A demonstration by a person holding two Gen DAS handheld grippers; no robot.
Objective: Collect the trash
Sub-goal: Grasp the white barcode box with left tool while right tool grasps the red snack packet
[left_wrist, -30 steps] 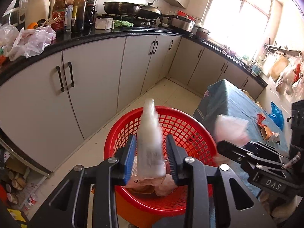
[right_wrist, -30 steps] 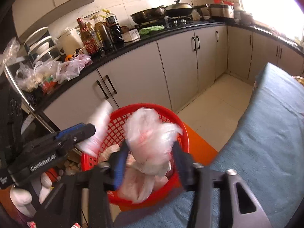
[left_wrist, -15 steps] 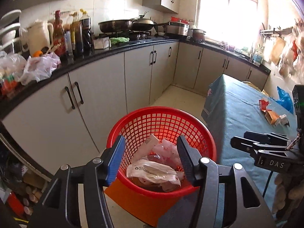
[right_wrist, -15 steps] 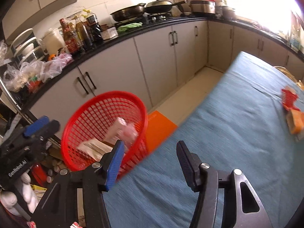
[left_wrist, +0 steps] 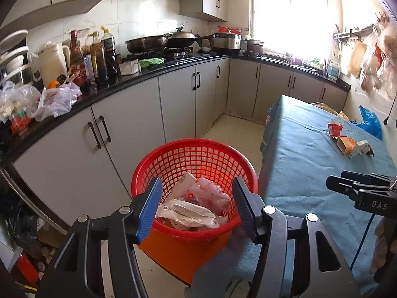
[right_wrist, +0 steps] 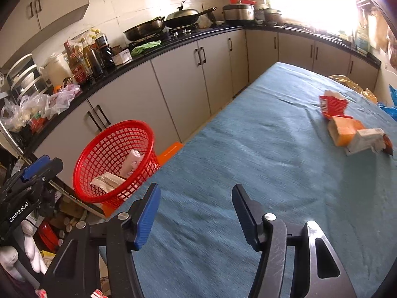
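Observation:
A red mesh basket stands on the floor beside the teal-covered table; it holds a white tube, a crumpled plastic bag and a white wrapper. My left gripper is open and empty just above the basket's near rim. My right gripper is open and empty over the table's near part. The basket also shows in the right wrist view. A red wrapper, an orange carton and a white carton lie on the table's far right.
Grey kitchen cabinets with a black counter run behind the basket, carrying bottles, plastic bags and pans. An orange stool sits under the basket. A blue bag lies at the table's far edge.
Both grippers let go: the left dropped the white tube and the right dropped the plastic bag into the basket. Both opened, the left pulled back and the right swung right over the table.

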